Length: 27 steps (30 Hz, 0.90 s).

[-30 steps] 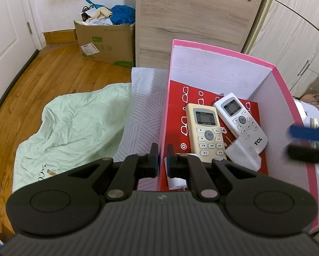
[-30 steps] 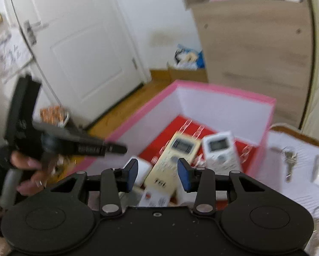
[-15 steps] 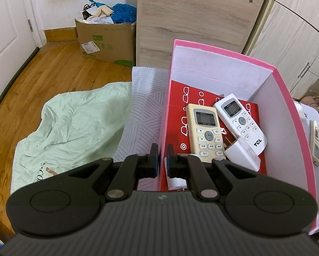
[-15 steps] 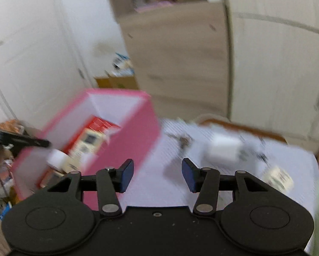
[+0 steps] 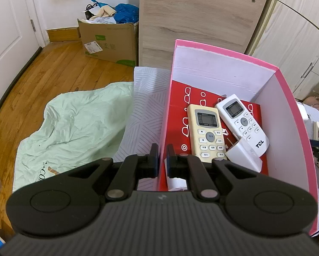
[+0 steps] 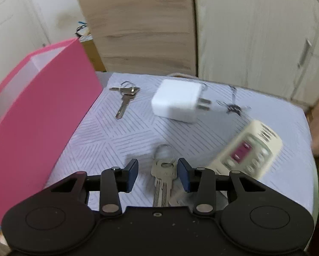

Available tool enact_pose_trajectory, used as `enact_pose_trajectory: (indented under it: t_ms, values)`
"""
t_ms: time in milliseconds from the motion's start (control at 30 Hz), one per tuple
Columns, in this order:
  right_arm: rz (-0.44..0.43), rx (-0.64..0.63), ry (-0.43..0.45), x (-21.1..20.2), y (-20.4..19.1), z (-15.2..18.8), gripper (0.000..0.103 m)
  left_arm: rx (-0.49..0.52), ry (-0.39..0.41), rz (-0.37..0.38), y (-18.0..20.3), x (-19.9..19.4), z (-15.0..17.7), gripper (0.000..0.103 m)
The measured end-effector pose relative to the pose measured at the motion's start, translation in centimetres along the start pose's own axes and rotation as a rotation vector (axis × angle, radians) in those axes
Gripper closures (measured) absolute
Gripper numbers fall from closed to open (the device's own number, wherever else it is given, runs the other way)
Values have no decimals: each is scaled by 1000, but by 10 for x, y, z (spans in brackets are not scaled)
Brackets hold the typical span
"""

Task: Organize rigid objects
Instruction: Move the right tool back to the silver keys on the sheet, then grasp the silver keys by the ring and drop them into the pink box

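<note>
Pink box (image 5: 287, 115) wall is clamped by the left gripper (image 5: 162, 156) fingers, steadying it for loading. Right gripper (image 6: 157, 173) fingers, just narrowing, straddle untouched keys (image 6: 162, 176) near the desk (image 6: 108, 132) front edge.

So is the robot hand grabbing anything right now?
The left gripper is shut on the near left wall of the pink box, pinching its rim. The right gripper holds nothing: its jaws are apart over a bunch of keys on the table.
</note>
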State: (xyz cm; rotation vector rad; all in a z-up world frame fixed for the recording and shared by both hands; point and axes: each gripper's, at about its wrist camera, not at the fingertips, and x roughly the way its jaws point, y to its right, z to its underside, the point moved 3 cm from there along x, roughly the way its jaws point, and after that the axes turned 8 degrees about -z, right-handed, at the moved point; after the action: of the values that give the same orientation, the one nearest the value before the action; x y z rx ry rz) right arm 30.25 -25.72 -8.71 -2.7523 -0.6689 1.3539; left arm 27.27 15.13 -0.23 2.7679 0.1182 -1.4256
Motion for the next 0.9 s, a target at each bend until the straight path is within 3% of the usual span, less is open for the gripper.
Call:
enact_pose_trajectory:
  t_ms: [33,100,167,200,300,600,900]
  values:
    - [25,-48,-1,3,-5,0,56,0,0,0,0,0,0,97]
    - [42,-87,4,5,-10,-2,75,1,0,0,0,0,0,97]
    - [36,-84,17,0,-12,-6,76,0,0,1,0,0,0,97]
    - [37,-93,43,-4,-14,-9,96,0,0,1,0,0,0,97]
    - [30,-90,83,-14,-16,-15,100,1,0,3,0,-1,-1,97]
    - [-26,-17,177,-41,-17,-25,100,-1,-1,2,0,-1,-1,97]
    - [-96,-53,327,-83,-45,-37,100,8,6,-11,1,-2,-1,97]
